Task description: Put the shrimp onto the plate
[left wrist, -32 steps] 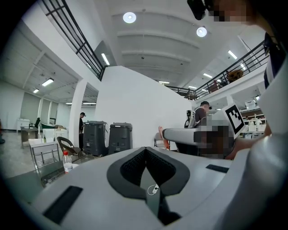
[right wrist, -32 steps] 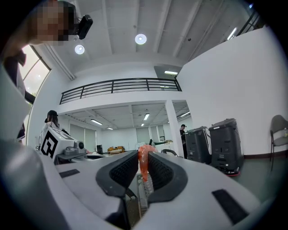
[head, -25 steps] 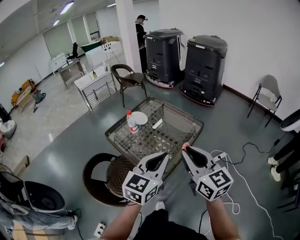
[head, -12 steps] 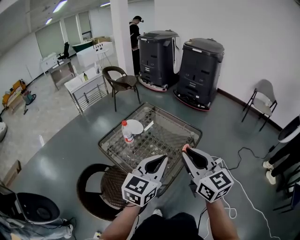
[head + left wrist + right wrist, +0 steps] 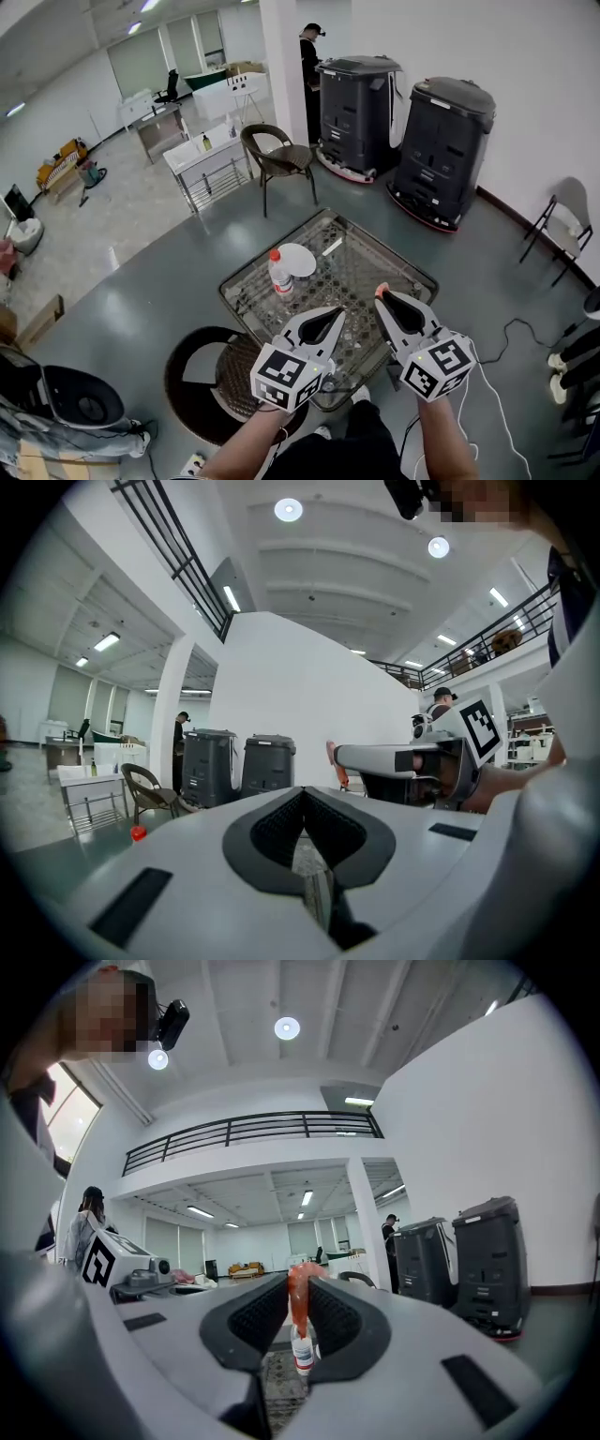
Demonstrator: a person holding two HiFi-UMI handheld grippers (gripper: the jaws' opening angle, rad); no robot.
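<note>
The small orange-pink shrimp [image 5: 297,1299] stands pinched between the pads of the right gripper [image 5: 382,294], centre-right of the head view, its curled end poking above the jaws. It looks light, soft and probably slick, so a gentle grip across the body seems best. The left gripper [image 5: 336,314] is closed on nothing. The round white plate [image 5: 300,261] lies further up on the glass-topped wicker table [image 5: 424,272], beside a red-capped plastic bottle [image 5: 279,275].

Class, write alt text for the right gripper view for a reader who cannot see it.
The right gripper pinches an orange shrimp at its tips. Beyond them a bottle stands on a table in a large white hall.
</note>
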